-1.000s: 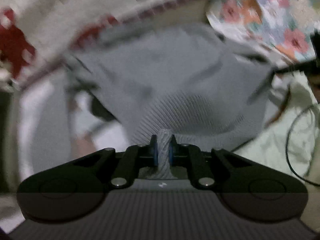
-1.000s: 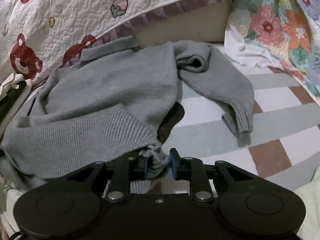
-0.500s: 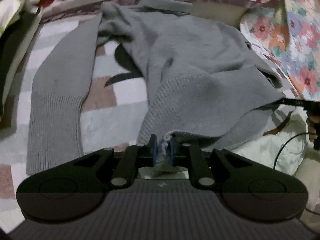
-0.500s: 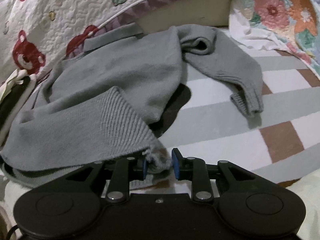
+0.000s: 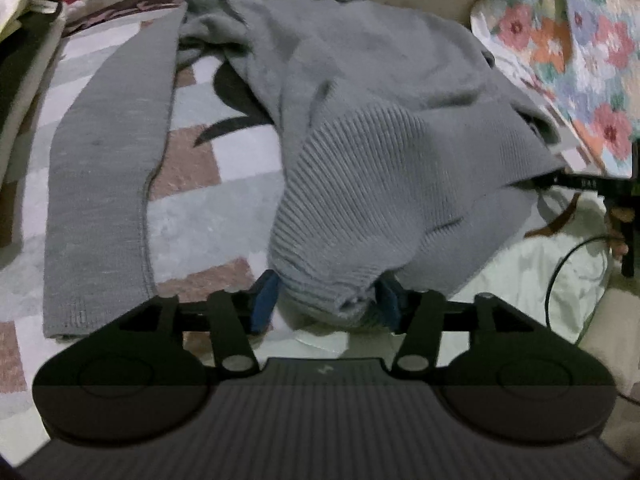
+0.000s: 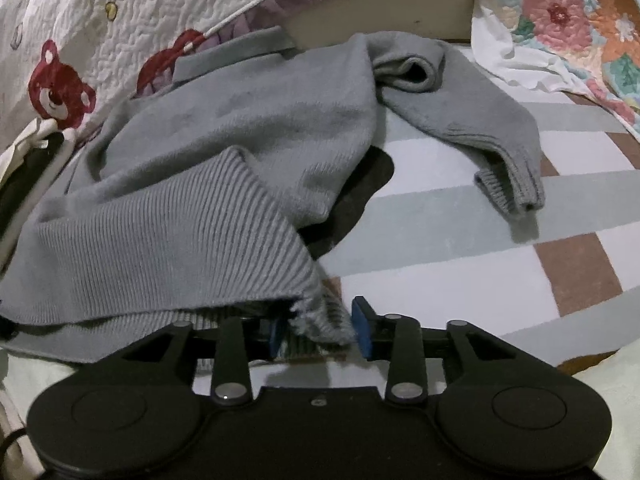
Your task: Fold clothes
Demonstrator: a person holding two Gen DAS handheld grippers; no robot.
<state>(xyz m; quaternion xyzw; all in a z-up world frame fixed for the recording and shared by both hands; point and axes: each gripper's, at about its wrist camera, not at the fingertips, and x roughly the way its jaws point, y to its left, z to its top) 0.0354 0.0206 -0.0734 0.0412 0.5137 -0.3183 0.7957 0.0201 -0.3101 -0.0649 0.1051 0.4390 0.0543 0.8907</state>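
Observation:
A grey knit sweater lies crumpled on a checked bed sheet, collar toward the far quilt. One sleeve stretches flat at the left in the left wrist view. My left gripper is open, its blue pads spread wide, and the ribbed hem sags loosely between them. In the right wrist view the other sleeve trails to the right. My right gripper is open too, with the frayed hem corner lying slack between its pads.
A white quilt with red bears rises behind the sweater. A floral cover lies at the back right. A pale green blanket with a black cable sits near the right gripper. Dark items sit at the far left.
Both grippers have opened and let go of the hem they held. The left camera dropped from a lifted, blurred pose, and the sweater has settled on the bed.

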